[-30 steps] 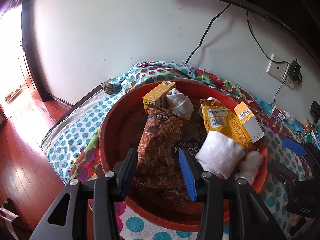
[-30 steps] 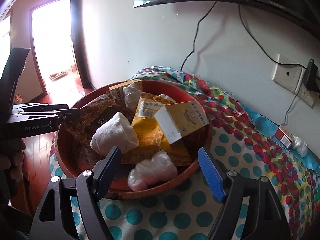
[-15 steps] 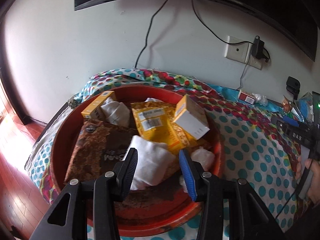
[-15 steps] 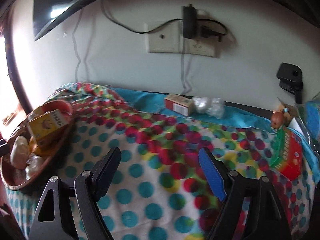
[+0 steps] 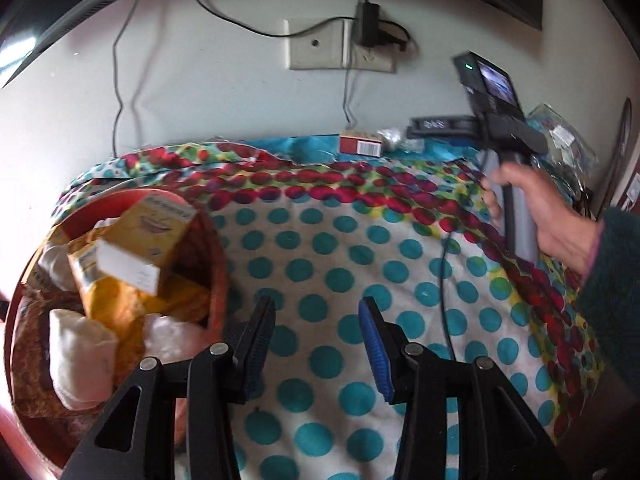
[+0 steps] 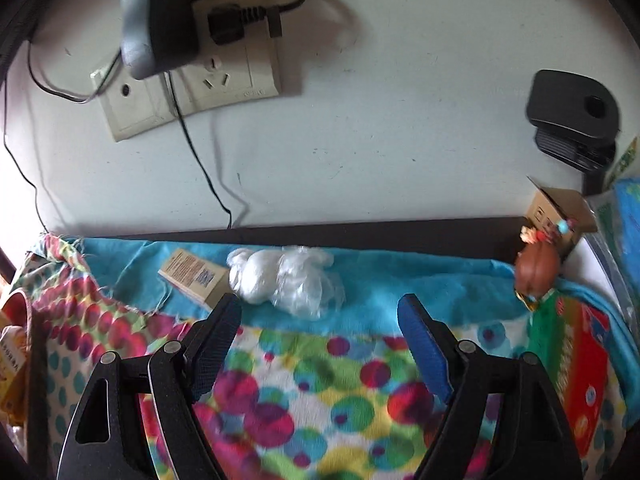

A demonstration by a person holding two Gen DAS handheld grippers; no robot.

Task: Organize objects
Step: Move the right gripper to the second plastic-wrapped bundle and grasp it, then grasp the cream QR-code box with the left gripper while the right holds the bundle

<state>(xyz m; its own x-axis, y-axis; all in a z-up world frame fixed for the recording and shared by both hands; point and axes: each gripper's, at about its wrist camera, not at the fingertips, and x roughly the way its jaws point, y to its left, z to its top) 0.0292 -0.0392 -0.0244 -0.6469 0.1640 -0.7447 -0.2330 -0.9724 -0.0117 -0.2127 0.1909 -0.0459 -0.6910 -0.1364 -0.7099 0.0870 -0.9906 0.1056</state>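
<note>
A red bowl point(image 5: 218, 248) at the left holds yellow boxes point(image 5: 148, 236), a yellow packet, a brown snack bag and white bundles point(image 5: 80, 356). My left gripper point(image 5: 316, 324) is open and empty over the dotted cloth, right of the bowl. My right gripper point(image 6: 320, 320) is open and empty, just in front of a clear plastic bag with a white lump point(image 6: 280, 276) and a small tan box point(image 6: 192, 276) on the blue cloth by the wall. The right gripper's handle and the hand holding it point(image 5: 520, 200) show in the left wrist view, with the small box point(image 5: 360, 145) behind.
Wall sockets with a plugged adapter and hanging cords point(image 6: 188, 60) are above the table's back edge. A brown figurine point(image 6: 536, 270), a cardboard box point(image 6: 556, 208) and a red-green box point(image 6: 576, 364) sit at the right. A black device point(image 6: 572, 116) is mounted on the wall.
Both grippers swung right, away from the bowl. The right gripper moved in close to the plastic bag and small box at the wall. Both stayed open.
</note>
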